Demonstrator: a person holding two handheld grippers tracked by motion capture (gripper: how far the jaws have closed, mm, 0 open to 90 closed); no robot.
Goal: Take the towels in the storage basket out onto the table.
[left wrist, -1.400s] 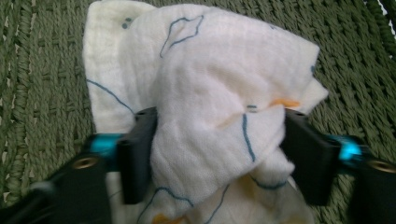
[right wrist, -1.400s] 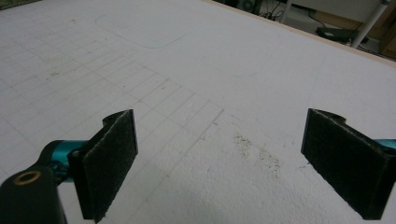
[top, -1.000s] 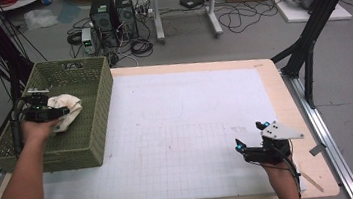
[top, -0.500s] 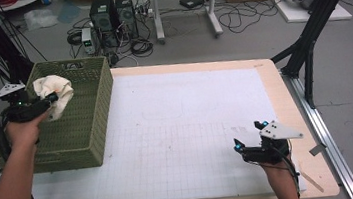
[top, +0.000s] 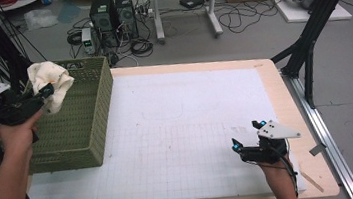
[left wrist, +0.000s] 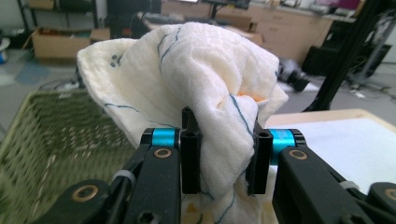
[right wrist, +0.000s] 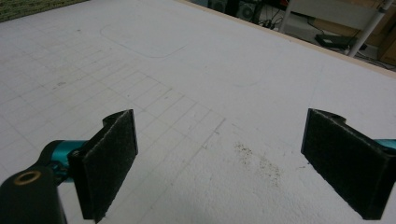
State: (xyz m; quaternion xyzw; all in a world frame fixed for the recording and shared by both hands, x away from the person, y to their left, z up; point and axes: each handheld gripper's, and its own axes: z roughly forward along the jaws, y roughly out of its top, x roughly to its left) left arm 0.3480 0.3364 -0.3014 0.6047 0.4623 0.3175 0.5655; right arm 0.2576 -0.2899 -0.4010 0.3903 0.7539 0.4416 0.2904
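While the left gripper (top: 47,90) is pinching a crumpled cream muslin cloth with thin blue lines (top: 50,78) above the woven olive-green rectangular basket (top: 87,125), the sensible course is probably carrying it clear of the rim before lowering, so no trailing fold is catching the weave. That cloth is bunching between the jaws and billowing toward 12 o'clock beyond them. Over at 4 o'clock on the white gridded mat (top: 178,129), the right gripper (top: 247,136) is resting with jaws spread wide, holding nothing.
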